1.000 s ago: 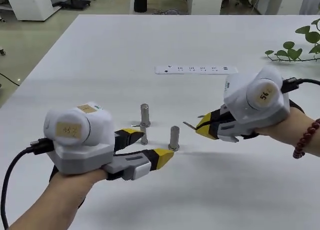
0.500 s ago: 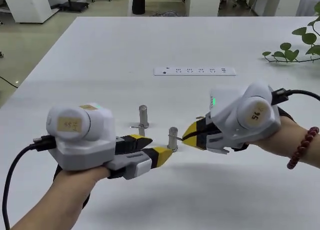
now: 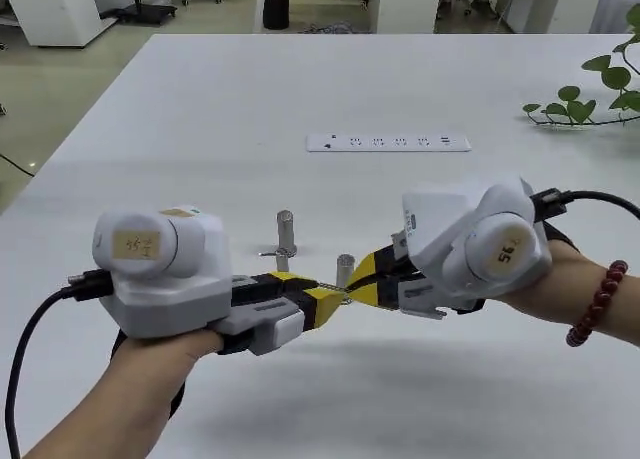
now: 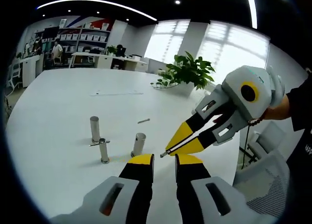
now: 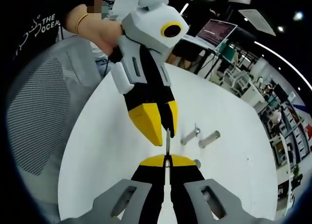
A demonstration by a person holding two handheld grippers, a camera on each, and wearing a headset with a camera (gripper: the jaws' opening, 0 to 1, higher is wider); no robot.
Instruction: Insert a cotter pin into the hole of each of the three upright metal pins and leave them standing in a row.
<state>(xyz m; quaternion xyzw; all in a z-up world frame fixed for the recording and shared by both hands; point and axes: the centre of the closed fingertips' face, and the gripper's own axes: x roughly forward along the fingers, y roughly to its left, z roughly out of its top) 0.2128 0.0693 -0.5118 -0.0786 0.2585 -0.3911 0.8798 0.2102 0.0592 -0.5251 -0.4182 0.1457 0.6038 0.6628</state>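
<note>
A yellowish sticker (image 3: 138, 247) on the left gripper (image 4: 164, 159) has handwritten marks too blurred to read. The round sticker (image 3: 505, 247) on the right gripper (image 5: 167, 160) bears digits I cannot make out. In the right gripper view, white print on a dark shirt (image 5: 41, 24) reads "THE OCEA", cut off.

Both grippers have glossy white plastic housings and black jaws with yellow wedge tips. The right gripper is clamped on a thin steel cotter pin (image 5: 167, 145), held above the matte white table (image 3: 450, 89) just beside the near pin (image 3: 345, 268). The cotter pin's free end reaches the narrow gap between the left jaws, which stand parted. I cannot tell whether it touches them.

The 3 pins are dull grey metal cylinders, upright and close together. The far pin (image 3: 285, 229) and near pin are plain. The small pin (image 4: 103, 152) has a fitted cotter (image 4: 99, 143) through it crosswise. A loose cotter (image 4: 143, 120) lies flat beyond them. A white power strip (image 3: 388, 141) lies further back.
</note>
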